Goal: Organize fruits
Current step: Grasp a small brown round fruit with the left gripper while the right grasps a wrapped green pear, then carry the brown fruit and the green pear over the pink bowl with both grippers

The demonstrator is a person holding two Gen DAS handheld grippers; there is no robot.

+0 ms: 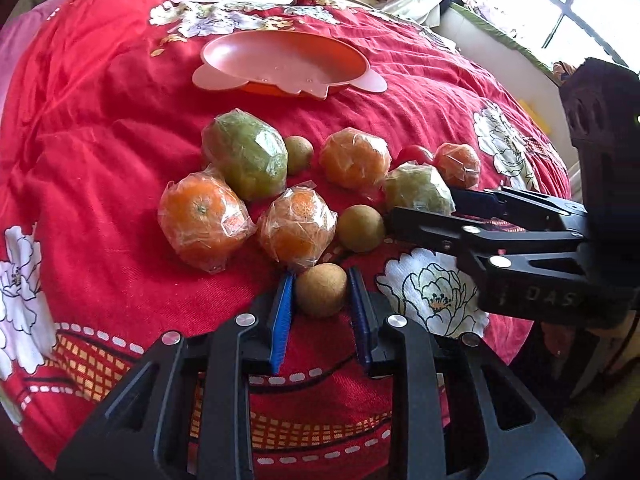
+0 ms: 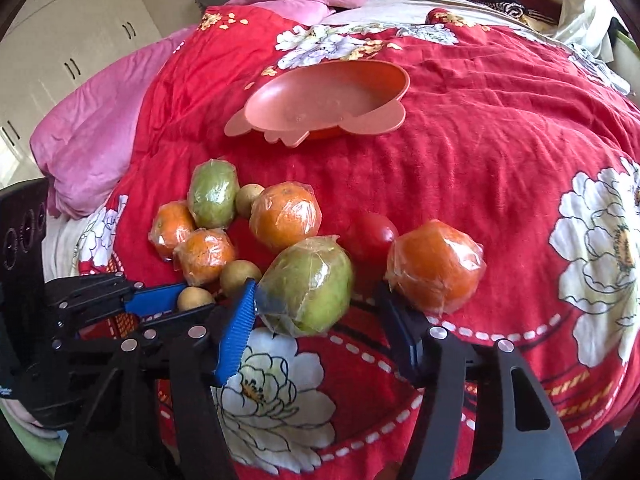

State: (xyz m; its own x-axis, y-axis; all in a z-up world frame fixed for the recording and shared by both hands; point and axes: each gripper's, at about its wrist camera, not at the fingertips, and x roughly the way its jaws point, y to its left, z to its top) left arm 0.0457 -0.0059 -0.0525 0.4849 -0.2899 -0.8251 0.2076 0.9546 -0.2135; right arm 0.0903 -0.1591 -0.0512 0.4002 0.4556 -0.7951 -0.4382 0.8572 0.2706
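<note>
Nearest the left wrist camera, the left gripper (image 1: 321, 292) pinches a small round brown fruit (image 1: 321, 289), while the right wrist view shows the right gripper (image 2: 316, 304) straddling a plastic-wrapped green fruit (image 2: 308, 286), apparently unclamped, and the shallow orange plastic bowl (image 2: 372, 118) unfilled, so sorting has barely begun.

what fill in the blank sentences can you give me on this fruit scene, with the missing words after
1. The left gripper is shut on a small round ____ fruit.
2. The orange plate holds ____ fruit.
3. The right gripper has its jaws on either side of a wrapped ____ fruit.
4. The fruits lie on a ____ floral bedspread.

Missing words: brown; no; green; red
</note>
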